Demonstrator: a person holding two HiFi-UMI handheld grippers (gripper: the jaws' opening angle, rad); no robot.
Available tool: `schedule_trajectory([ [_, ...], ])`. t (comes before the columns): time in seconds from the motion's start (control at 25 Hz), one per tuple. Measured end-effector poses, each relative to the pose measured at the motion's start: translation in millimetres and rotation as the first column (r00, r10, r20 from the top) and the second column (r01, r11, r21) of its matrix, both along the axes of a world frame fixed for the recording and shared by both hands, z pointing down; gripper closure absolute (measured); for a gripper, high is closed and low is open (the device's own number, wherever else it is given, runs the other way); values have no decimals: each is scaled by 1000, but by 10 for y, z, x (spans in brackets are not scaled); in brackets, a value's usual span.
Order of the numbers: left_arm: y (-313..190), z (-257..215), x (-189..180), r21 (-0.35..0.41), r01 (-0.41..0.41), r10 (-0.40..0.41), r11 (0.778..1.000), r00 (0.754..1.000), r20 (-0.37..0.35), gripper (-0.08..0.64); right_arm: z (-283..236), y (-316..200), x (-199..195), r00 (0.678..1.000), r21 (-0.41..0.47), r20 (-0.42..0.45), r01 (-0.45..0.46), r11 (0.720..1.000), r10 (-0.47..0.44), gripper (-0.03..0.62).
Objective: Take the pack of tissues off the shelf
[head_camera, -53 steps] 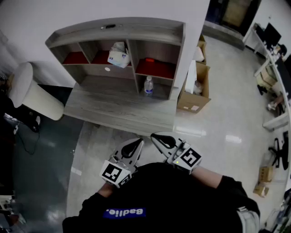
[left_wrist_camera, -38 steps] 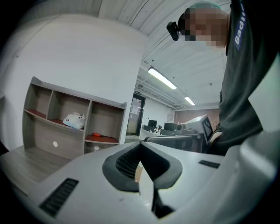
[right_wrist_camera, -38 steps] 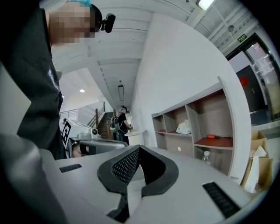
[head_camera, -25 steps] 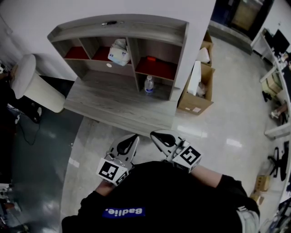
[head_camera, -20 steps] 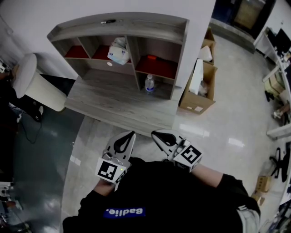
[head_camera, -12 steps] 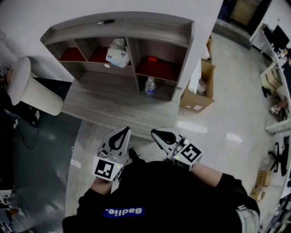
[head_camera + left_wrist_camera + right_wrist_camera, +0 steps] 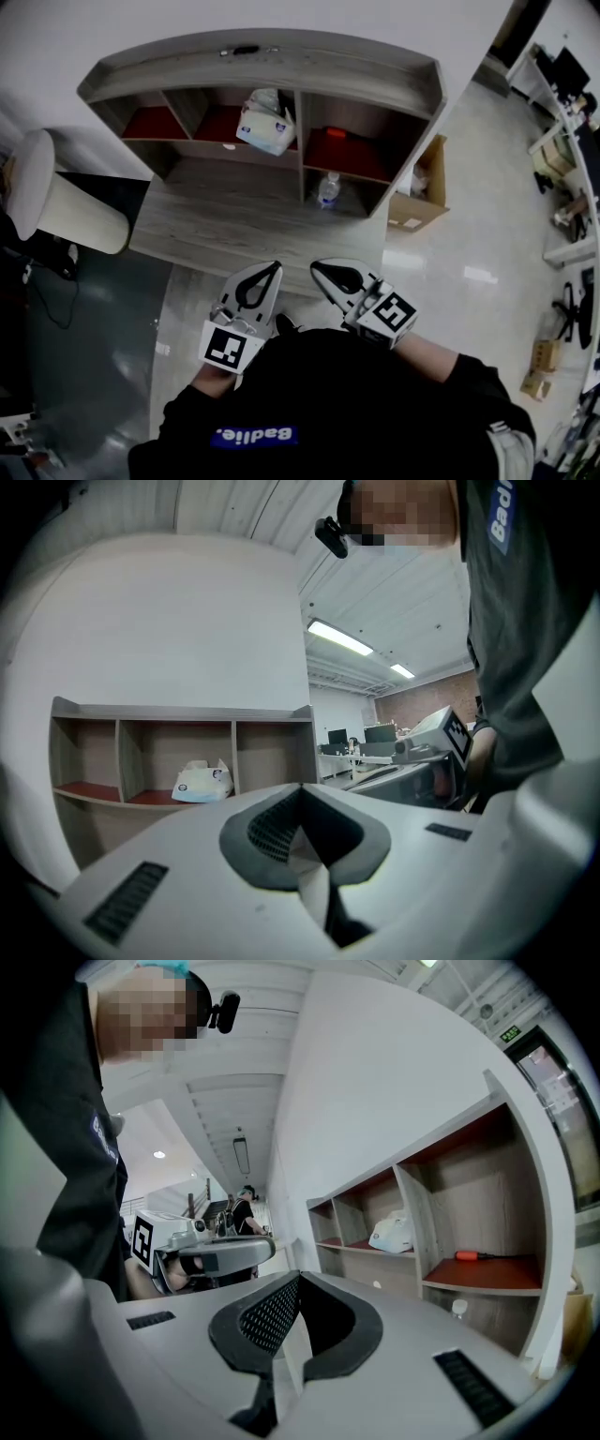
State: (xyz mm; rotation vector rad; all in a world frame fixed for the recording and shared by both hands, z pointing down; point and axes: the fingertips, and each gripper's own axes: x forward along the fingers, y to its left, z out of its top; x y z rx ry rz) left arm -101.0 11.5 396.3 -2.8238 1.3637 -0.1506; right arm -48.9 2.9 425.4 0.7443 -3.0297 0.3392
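The pack of tissues, white with blue print, lies in the middle upper compartment of the grey wooden shelf. It also shows small in the left gripper view and the right gripper view. My left gripper and right gripper are held side by side close to my body, well short of the shelf, pointing level towards it. Both are shut with nothing between the jaws. Each gripper sees the other beside it: the right gripper and the left gripper.
A water bottle stands in the lower right compartment. An orange-handled tool lies on the red shelf above it. A low wooden platform extends in front of the shelf. A white cylinder stands left, and a cardboard box right.
The shelf now looks nearer and has shifted right in the head view. Both grippers have come forward towards the platform edge, still shut and side by side.
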Motion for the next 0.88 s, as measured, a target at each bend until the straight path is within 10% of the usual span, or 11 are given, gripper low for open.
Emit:
schedule_trajectory([
  [0.48, -421, 103, -286, -11, -54, 54, 998, 999, -4, 558, -13, -384, -160, 995, -3, -31, -90, 996, 90, 563],
  [0.88, -1018, 188, -256, -24, 68, -67, 997, 996, 53, 557, 37, -872, 182, 998, -27, -15, -57, 998, 57, 563],
])
